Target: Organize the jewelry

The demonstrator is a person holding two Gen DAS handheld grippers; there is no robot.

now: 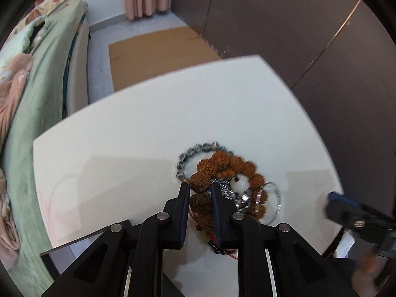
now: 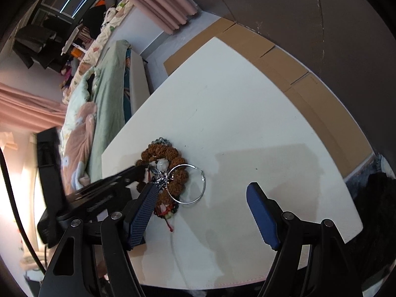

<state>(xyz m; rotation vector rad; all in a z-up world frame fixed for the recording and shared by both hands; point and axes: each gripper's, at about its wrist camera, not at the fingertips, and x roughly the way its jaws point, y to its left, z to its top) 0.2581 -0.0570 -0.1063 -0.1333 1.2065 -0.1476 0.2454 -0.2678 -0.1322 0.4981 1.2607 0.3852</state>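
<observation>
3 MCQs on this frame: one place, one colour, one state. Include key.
1. Where does the silver bangle lie?
A. on the bed
B. on the white table, overlapping the brown bead bracelet
C. in the right gripper

2. What colour is the large round bead in the pile?
A. white
B. blue
C. green

3. How are the left gripper's fingers?
A. spread wide over bare table
B. closed on the silver bangle
C. closed on a brown bead

Key:
1 B, the bangle rests on the table across the brown beads.
2 A, it shows white among brown.
3 C, both fingers press a brown bead; the right gripper is open.
</observation>
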